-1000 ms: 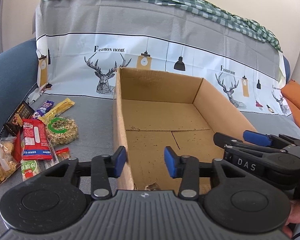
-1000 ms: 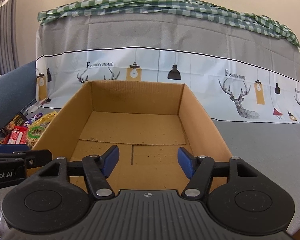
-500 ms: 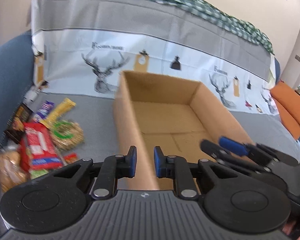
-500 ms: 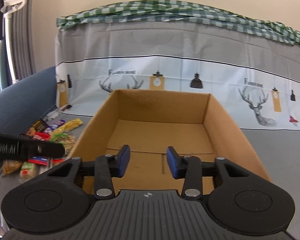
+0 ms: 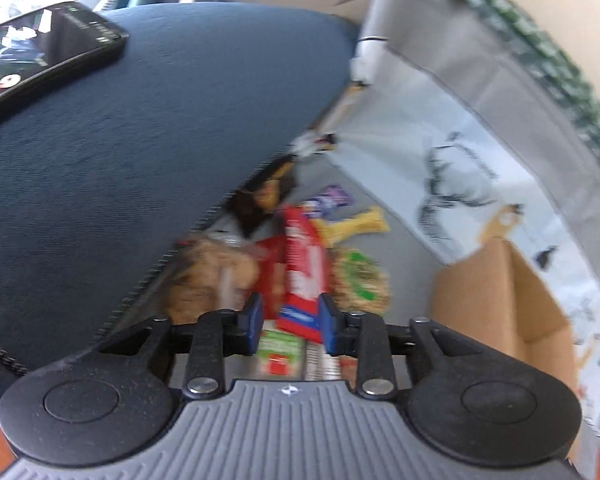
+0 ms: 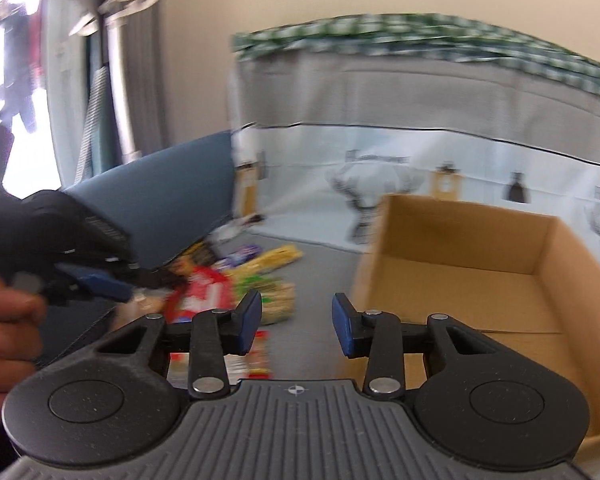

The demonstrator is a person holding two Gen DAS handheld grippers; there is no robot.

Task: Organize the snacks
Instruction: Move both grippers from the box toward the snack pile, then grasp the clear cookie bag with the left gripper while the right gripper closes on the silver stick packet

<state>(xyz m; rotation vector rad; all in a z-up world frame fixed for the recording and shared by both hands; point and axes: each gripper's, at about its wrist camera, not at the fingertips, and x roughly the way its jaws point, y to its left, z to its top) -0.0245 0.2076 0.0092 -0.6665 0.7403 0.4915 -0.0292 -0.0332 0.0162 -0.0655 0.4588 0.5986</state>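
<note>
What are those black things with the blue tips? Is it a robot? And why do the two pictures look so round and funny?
No robot here: a person holds one grabber tool in each hand. Each tool carries a wide, round-looking camera that looks out along its two blue-tipped fingers. One picture comes from the left gripper, the other from the right gripper. Both are open and hold nothing. The left one points at a pile of snacks on a grey sofa cover, with a red packet right in front. You can see the person's hand too. Beside the snacks sits an empty cardboard box, probably where they will go.
</note>
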